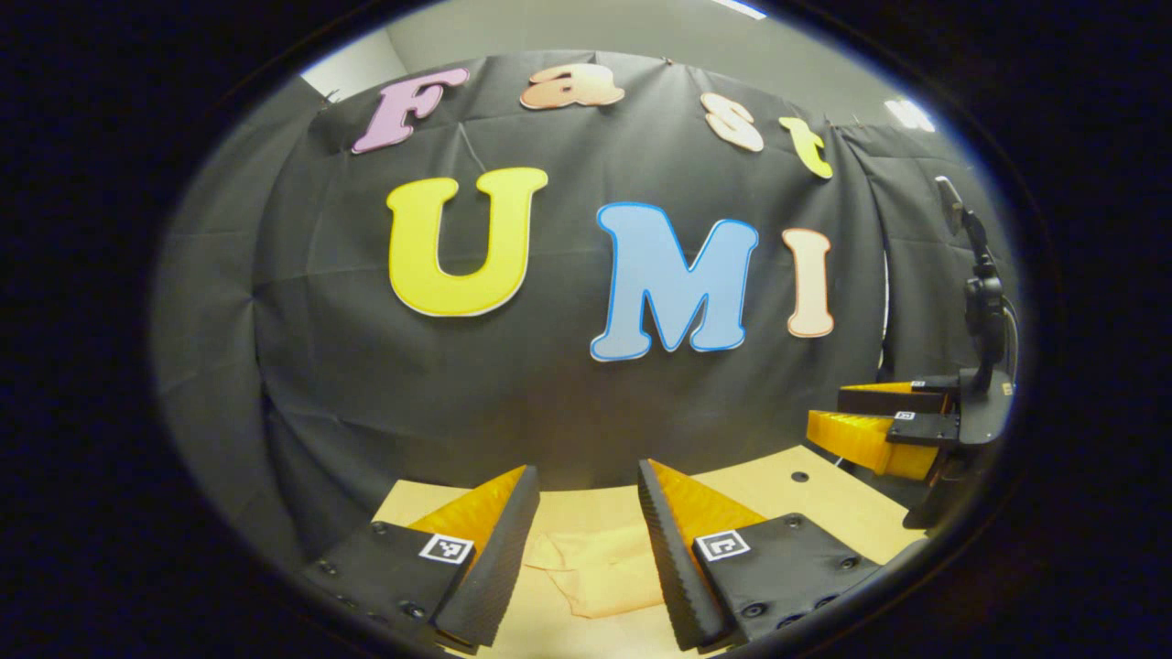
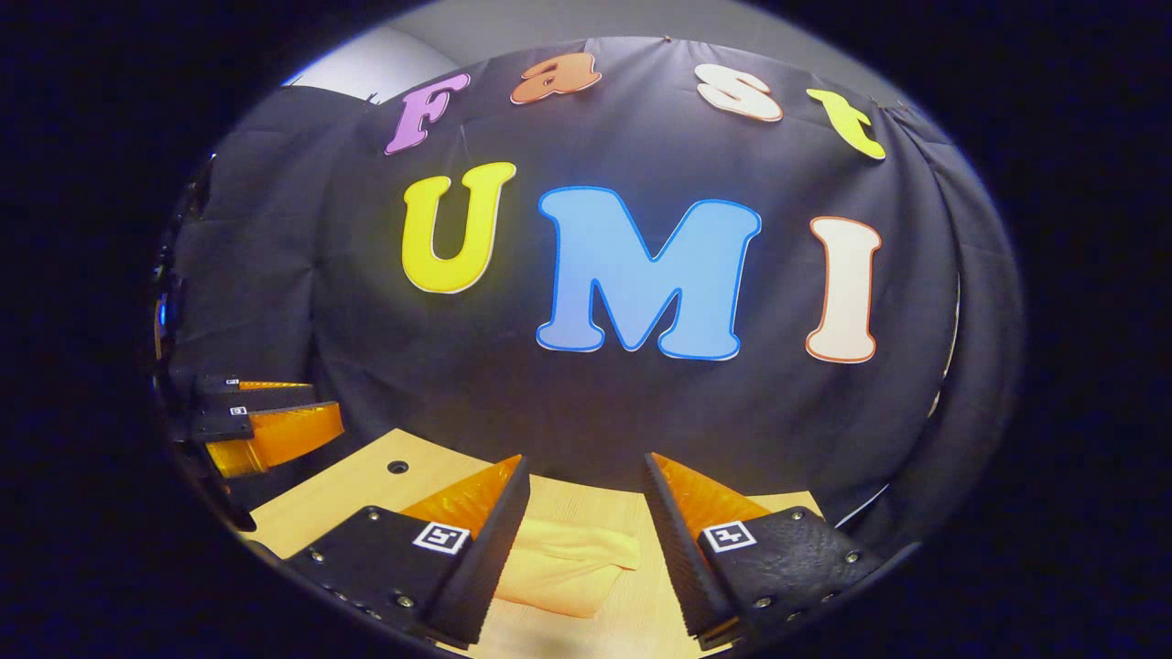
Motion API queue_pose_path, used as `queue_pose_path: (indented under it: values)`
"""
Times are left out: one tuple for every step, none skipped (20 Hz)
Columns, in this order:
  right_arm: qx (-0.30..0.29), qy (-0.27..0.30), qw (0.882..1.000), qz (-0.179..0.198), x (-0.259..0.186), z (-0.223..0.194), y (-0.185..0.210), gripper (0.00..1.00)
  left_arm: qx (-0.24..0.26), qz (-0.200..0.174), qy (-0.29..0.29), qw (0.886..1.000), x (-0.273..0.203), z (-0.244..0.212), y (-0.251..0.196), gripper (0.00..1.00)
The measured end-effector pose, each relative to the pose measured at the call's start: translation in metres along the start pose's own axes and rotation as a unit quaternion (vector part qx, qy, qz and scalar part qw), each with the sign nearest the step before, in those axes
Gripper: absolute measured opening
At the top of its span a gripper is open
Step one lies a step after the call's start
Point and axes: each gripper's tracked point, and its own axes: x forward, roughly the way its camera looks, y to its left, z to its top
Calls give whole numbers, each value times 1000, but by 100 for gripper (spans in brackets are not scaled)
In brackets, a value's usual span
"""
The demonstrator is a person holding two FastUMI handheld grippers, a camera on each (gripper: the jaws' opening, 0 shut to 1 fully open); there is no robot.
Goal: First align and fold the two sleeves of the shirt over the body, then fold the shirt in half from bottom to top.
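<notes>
Both claws raised and released, grasping nothing: left claw [image 1: 588, 513], right claw [image 2: 586, 503]. Shirt [image 2: 568, 563] lies low on the counter [image 2: 366, 485] below them. Fold progress unclear; looks bunched, folds likely all still pending.

Your right gripper [image 2: 586, 476] held above the table [image 2: 366, 485], jaws apart, folded shirt [image 2: 568, 567] on the table below them, left gripper [image 2: 275, 430] off beside the table's edge.
</notes>
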Motion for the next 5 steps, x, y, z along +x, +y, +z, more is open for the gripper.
queue_pose_path:
  values:
    - [10,-7,1000,0,-8,4,3,78,-2,3,-8,1000,-9,5,-1,72]
    - [19,-10,1000,-1,-16,5,5,79,-2,6,-12,1000,-18,7,-1,72]
    - [26,-14,1000,-3,-22,6,4,78,-2,10,-15,1000,-25,5,0,72]
    - [32,-17,999,-6,-25,5,3,79,-4,12,-17,1000,-32,6,-1,72]
    - [39,-20,999,-7,-33,3,3,78,-11,11,-20,1000,-37,8,-3,72]
